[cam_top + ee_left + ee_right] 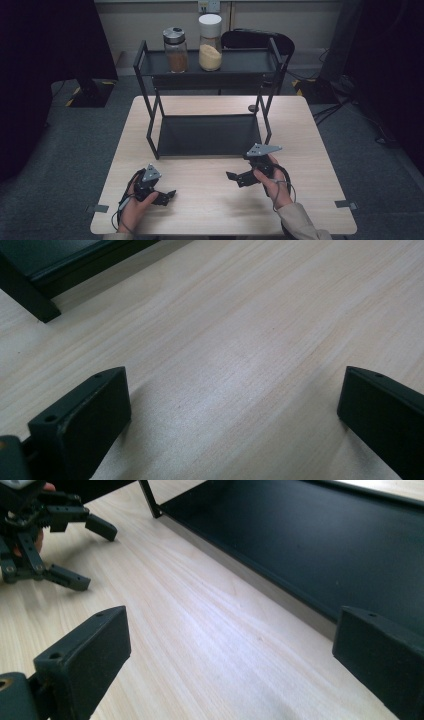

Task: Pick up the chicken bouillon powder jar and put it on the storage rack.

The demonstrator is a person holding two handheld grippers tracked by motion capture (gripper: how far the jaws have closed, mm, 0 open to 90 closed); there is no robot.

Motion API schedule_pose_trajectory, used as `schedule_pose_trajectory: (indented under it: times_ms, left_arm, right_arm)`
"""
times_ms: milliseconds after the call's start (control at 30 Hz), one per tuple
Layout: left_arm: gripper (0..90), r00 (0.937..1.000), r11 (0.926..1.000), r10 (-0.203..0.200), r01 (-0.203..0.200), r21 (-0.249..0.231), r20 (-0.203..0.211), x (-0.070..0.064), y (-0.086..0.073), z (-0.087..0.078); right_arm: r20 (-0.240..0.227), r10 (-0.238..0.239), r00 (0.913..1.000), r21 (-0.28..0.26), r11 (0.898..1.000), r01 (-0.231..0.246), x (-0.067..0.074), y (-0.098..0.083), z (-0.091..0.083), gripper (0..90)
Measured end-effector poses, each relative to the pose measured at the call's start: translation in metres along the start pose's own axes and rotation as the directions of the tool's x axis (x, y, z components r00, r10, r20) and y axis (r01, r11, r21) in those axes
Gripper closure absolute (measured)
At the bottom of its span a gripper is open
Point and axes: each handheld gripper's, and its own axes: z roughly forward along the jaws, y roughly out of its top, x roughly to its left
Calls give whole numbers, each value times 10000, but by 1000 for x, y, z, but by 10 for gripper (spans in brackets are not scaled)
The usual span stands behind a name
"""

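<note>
Both grippers rest low over the bare near part of the surface (210,200), seemingly poised before any reach. The left gripper (167,196) sits at about 7 o'clock and the right gripper (235,177) at about 5 o'clock, each with fingers spread wide and holding nothing. Nearest them, toward 12 o'clock, stands the black two-tier rack (210,135), its long axis running 9 to 3 o'clock, open front facing the person. Two spice jars (176,50) stand upright on its top shelf.

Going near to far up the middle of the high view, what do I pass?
Grippers: left, right → rack's lower shelf → top shelf with the brown jar and yellow jar.
</note>
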Motion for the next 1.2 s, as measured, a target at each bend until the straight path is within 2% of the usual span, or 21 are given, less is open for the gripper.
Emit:
schedule_pose_trajectory:
  times_ms: [300,1200]
  left_arm:
    - [0,10000,10000,-4,4,-4,-1,0,0,0]
    - [0,10000,10000,-5,5,-5,-4,0,0,0]
  right_arm:
    - [42,-64,10000,213,9998,63,-5,-18,-5,11]
    - [214,308,9993,462,9984,-318,-25,-63,-34,11]
